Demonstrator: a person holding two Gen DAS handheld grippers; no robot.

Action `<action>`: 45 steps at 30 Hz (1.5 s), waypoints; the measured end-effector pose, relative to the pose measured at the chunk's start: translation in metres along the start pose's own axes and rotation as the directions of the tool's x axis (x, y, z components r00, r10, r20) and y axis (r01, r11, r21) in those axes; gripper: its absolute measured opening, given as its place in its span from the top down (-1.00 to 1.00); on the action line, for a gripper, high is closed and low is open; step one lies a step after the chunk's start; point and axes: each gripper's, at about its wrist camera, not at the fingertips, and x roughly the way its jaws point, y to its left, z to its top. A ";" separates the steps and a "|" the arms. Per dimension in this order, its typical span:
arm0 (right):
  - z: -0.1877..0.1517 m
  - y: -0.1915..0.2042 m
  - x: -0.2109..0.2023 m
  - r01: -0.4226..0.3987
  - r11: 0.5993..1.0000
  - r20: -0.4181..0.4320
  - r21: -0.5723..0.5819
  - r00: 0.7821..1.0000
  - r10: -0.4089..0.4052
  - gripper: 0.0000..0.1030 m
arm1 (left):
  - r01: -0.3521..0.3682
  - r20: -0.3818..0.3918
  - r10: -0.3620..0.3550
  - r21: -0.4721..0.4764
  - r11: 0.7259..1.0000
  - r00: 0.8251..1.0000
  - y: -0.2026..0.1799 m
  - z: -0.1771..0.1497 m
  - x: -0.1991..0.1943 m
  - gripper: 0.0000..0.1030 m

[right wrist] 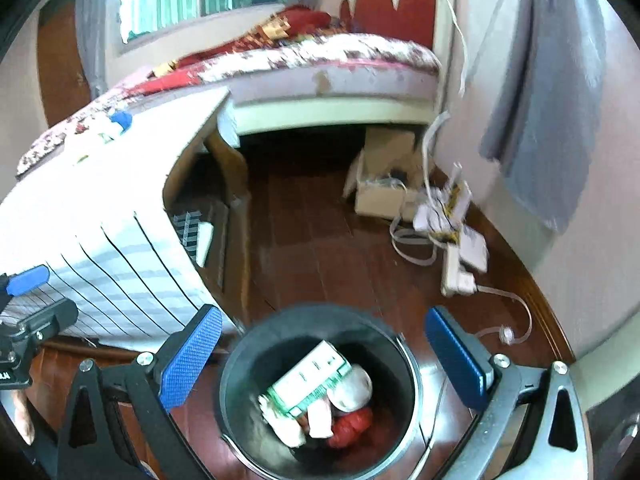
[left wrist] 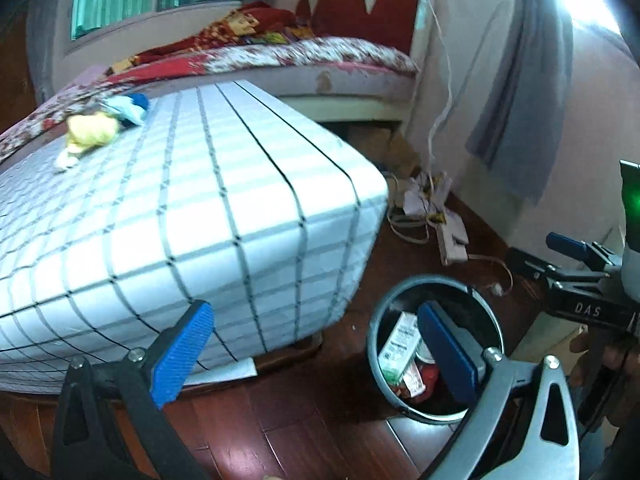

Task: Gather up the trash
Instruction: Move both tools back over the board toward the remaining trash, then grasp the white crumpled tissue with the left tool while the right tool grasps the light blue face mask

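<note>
A dark round trash bin (right wrist: 240,372) stands on the wooden floor and holds a green-and-white carton (right wrist: 308,380), a white wad and red scraps. My right gripper (right wrist: 324,360) is open and empty right above the bin's mouth. My left gripper (left wrist: 316,356) is open and empty, low beside a checked table (left wrist: 224,216), with the bin (left wrist: 376,340) under its right finger. On the table's far end lie a yellow crumpled piece (left wrist: 90,132) and a blue-and-white crumpled piece (left wrist: 128,110). The right gripper also shows at the right edge of the left wrist view (left wrist: 572,268).
A bed (right wrist: 340,64) with a red headboard runs behind the table. A power strip with tangled cables (right wrist: 452,240) and an open cardboard box (right wrist: 380,188) lie on the floor by the wall. A grey cloth (right wrist: 544,92) hangs on the right wall.
</note>
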 end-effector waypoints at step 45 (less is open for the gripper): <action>0.221 0.293 0.176 -0.275 0.920 -0.081 -0.278 0.961 0.263 -0.98 | -0.233 -0.121 0.217 -0.135 0.963 0.969 0.311 0.126 0.093 -0.13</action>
